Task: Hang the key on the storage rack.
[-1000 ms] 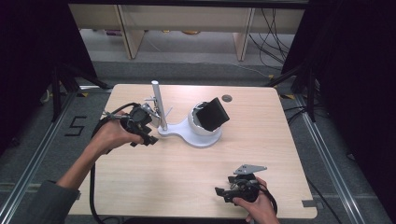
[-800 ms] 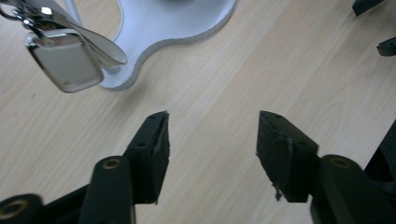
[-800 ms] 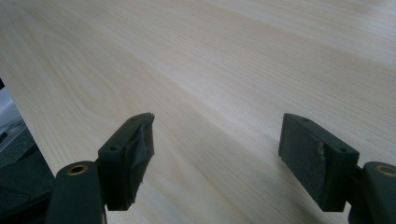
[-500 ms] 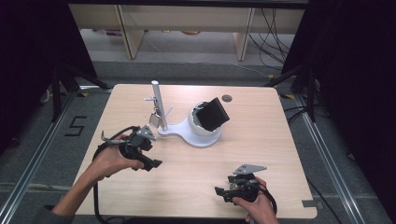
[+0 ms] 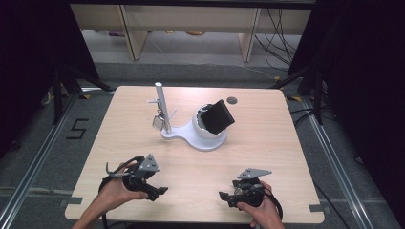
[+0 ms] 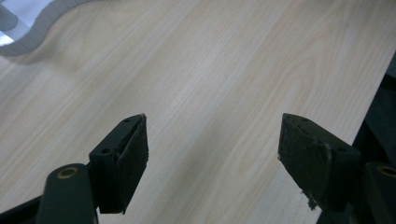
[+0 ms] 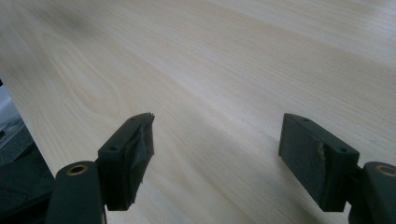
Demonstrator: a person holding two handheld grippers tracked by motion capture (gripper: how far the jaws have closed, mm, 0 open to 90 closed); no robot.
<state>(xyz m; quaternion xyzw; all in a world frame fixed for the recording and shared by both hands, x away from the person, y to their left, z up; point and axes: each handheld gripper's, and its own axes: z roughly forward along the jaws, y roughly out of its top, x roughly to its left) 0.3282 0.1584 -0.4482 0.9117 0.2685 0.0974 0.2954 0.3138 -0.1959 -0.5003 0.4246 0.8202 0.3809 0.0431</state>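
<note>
Pale, fine-grained wood is what we see first in the high view: the table (image 5: 267,143) carries a white, glossy stand (image 5: 193,136) with a rounded base, a slim grey post (image 5: 162,107) rising from one end and a black slab-like block (image 5: 218,117) leaning in the cup at the other. A small metal tag (image 5: 157,122) hangs on the post, touching it, well apart from both hands. We hold the left gripper (image 5: 160,191) low at the near left edge and the right gripper (image 5: 223,196) at the near right, each topped by a grey three-cornered plate. We judge the hanging done and the work near its end, with little left but resting the hands.

In the left gripper view our fingers (image 6: 123,161) have just been opening and stand wide, nothing between them; they are matte black blocks with worn pads, and a curve of the stand's white base shows at the top corner.

In the right gripper view the fingers (image 7: 128,156) are wide and empty too, over bare wood.
</note>
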